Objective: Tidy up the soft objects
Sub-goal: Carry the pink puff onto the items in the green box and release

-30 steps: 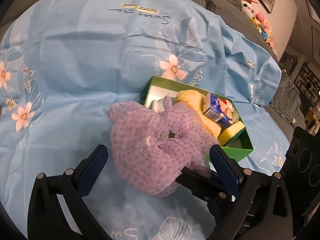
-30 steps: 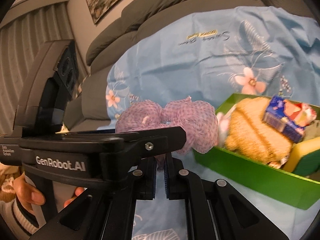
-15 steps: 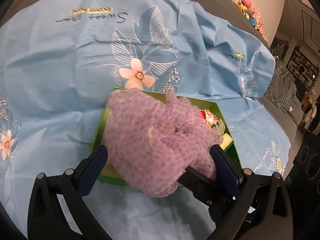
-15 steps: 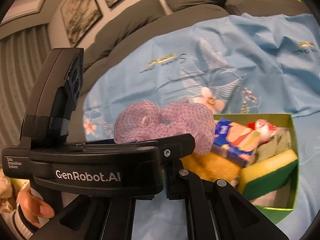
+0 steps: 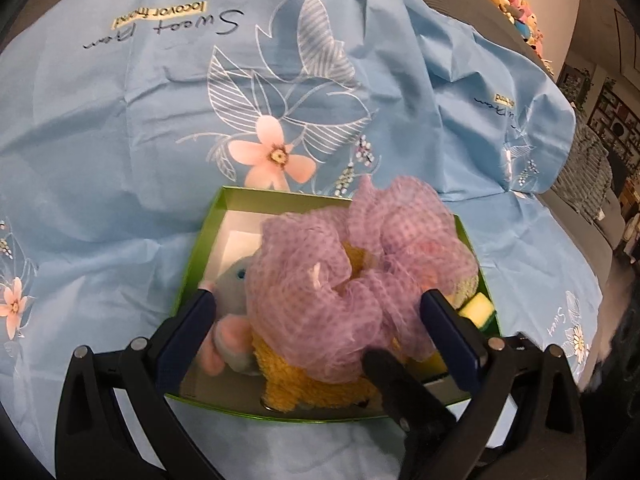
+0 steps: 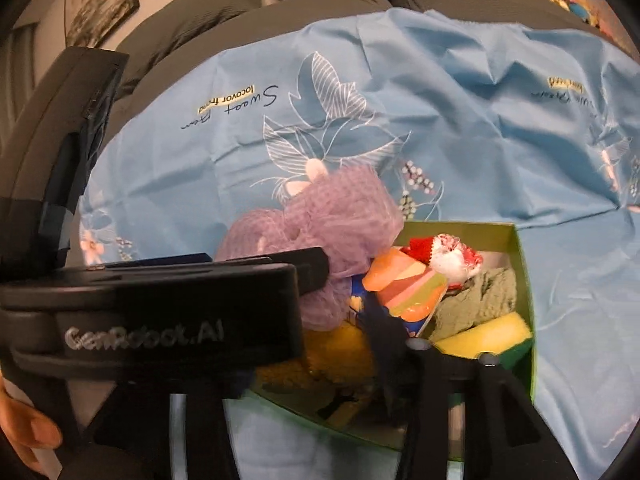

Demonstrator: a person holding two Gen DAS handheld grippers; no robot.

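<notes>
Pouf [image 5: 360, 276] sits heaped on the toys in the box [image 5: 208, 236]. Your right hand-held gripper [image 6: 320, 280] is opening off it; left hand-held gripper [image 5: 320, 328] gapes, empty. Springy mesh may snag a finger and lift out.

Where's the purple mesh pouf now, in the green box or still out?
In. The purple mesh pouf sits atop the yellow plush, within the green box's walls.

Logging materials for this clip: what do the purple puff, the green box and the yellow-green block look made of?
Purple puff: gathered nylon-type mesh, sheer and ruffled; the yellow plush shows through it.
Green box: probably glossy coated cardboard, with thin straight walls and a shiny pale inside.
Yellow-green block: foam sponge, matte yellow body on a darker green layer, likely a scouring pad.
</notes>
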